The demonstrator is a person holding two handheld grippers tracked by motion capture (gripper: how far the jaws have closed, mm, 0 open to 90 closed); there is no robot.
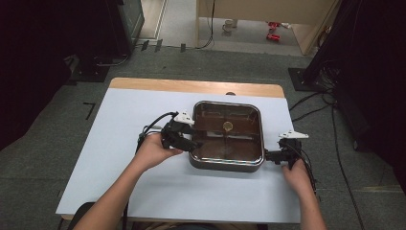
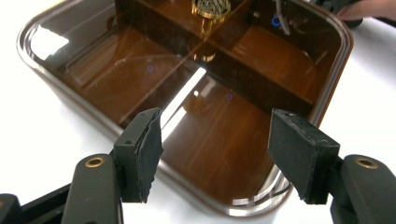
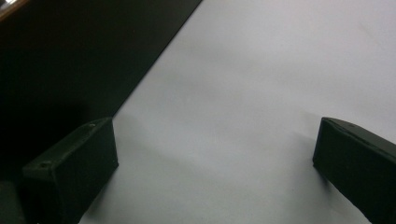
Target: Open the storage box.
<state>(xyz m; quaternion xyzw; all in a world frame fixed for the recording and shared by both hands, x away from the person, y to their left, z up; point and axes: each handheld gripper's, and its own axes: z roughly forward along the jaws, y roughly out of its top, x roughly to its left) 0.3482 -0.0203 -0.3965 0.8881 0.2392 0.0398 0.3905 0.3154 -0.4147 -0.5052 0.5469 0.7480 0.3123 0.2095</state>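
Dish: square brown glass, divided into compartments, gold knob mid-frame, on white bench | left claw: spread, at dish's left rim, gripping nothing | right claw: spread, just right of dish over bare bench

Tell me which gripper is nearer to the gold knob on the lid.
Left. The left gripper hangs over the lid's edge, close to the knob; the right gripper is outside the box's right corner.

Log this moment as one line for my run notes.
left gripper: open, over near rim of square glass-lidded pan | right gripper: open, beside pan's right side | gold lid knob: untouched | surface: white table
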